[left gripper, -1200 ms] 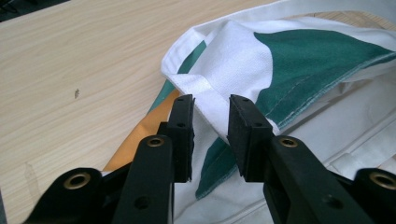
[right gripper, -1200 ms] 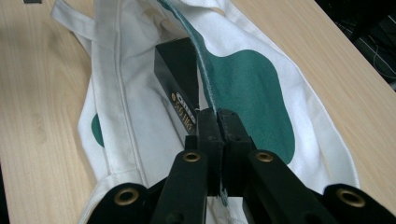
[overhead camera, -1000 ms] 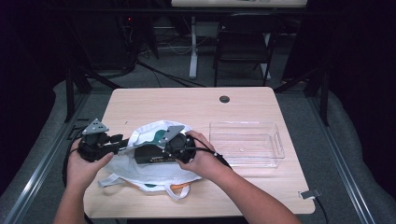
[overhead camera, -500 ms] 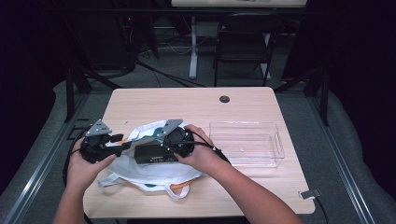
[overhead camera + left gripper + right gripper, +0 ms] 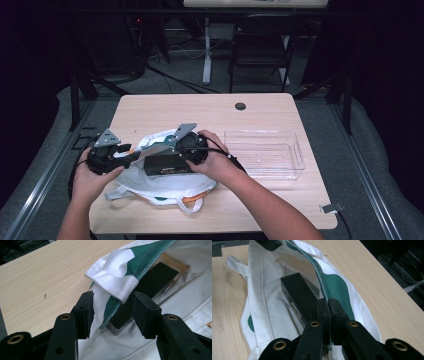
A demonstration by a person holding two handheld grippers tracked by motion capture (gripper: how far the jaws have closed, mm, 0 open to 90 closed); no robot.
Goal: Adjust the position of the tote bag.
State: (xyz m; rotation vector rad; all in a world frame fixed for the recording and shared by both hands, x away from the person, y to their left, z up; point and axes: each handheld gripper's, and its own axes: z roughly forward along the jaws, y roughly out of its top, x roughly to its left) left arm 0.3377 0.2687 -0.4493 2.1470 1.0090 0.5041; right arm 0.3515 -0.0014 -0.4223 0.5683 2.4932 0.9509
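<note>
Black box (image 5: pixel 299 296) label unreadable; right tool (image 5: pixel 328 305) pinches tote bag (image 5: pixel 262 302) hem.

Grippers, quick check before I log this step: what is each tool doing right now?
Left tool: open, jaws just opened, tote bag rim loose between them.
Right tool: closed on the bag's green-edged rim.

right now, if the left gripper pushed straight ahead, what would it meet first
Probably the bag's folded white and green rim, which hangs between the open jaws of the left gripper. Just behind it lies the black box inside the bag; depth is hard to judge.
</note>
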